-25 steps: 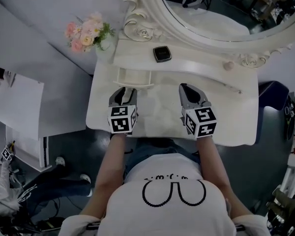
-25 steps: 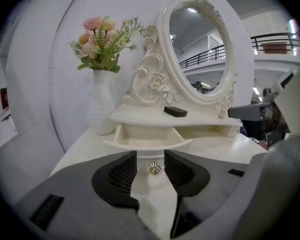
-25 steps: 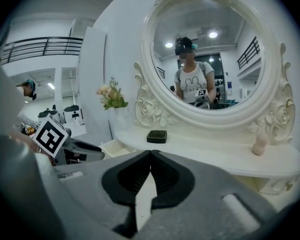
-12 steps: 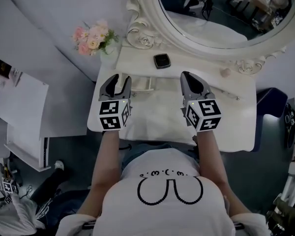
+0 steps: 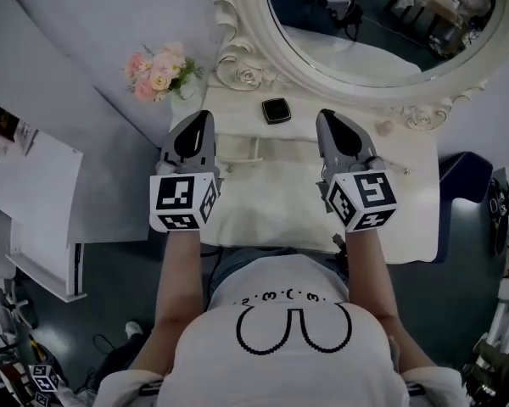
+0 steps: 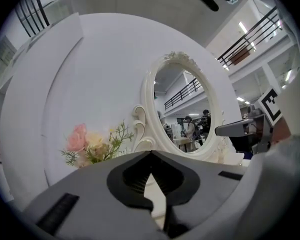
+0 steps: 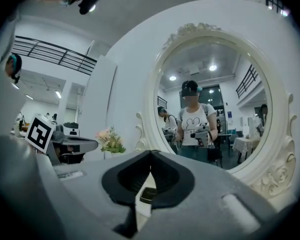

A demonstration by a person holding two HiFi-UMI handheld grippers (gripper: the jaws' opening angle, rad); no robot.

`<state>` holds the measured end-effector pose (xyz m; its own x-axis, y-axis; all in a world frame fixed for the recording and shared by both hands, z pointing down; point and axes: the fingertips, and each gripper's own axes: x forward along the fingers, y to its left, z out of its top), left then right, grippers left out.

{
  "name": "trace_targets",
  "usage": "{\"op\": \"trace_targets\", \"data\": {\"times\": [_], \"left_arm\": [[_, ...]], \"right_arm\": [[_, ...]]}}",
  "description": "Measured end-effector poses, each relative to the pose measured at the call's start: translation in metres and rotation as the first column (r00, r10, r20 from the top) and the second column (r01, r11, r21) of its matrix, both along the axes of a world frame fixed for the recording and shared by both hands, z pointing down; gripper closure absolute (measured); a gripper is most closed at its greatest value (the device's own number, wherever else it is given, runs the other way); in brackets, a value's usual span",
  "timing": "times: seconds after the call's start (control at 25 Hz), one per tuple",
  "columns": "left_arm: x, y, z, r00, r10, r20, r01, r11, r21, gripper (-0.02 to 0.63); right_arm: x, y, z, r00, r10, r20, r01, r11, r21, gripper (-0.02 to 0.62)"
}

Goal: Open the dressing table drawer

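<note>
The white dressing table (image 5: 271, 202) lies below me, under an oval mirror (image 5: 365, 24). Its small drawer (image 5: 237, 149) sits beneath the raised shelf and stands out a little from it, between the two grippers. My left gripper (image 5: 200, 117) hangs in the air over the table's left side, jaws shut on nothing, with their tips meeting in the left gripper view (image 6: 151, 153). My right gripper (image 5: 327, 115) floats over the right side, also shut and empty (image 7: 151, 151). Neither touches the drawer. Both point level at the mirror.
A pink and cream flower bunch (image 5: 159, 70) stands at the shelf's left end. A small black square thing (image 5: 276, 109) lies on the shelf, a round knob (image 5: 383, 128) further right. White boards (image 5: 34, 193) lean at the left; a dark chair (image 5: 467, 176) is at the right.
Both grippers have risen from the table top towards the mirror. The left jaws stood apart in the earlier frames and are now closed. The right jaws stayed closed.
</note>
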<state>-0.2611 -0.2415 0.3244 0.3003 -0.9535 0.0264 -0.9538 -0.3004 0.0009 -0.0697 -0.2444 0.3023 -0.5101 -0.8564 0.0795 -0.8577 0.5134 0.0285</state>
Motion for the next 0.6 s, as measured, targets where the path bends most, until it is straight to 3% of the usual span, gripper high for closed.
{"op": "trace_targets", "data": {"times": [0.28,0.6], "left_arm": [[0.003,0.005,-0.03,1.0,0.009,0.02,-0.01,0.996,0.084,0.607],[0.01,0.011,-0.043,0.999,0.03,0.025,-0.033,0.993,0.115,0.607]], "right_arm": [[-0.005,0.011,-0.026,0.999,-0.002,-0.036,0.006,0.994,0.105,0.599],[-0.01,0.018,-0.023,0.996,-0.015,-0.082,0.024,0.993,0.111,0.6]]}}
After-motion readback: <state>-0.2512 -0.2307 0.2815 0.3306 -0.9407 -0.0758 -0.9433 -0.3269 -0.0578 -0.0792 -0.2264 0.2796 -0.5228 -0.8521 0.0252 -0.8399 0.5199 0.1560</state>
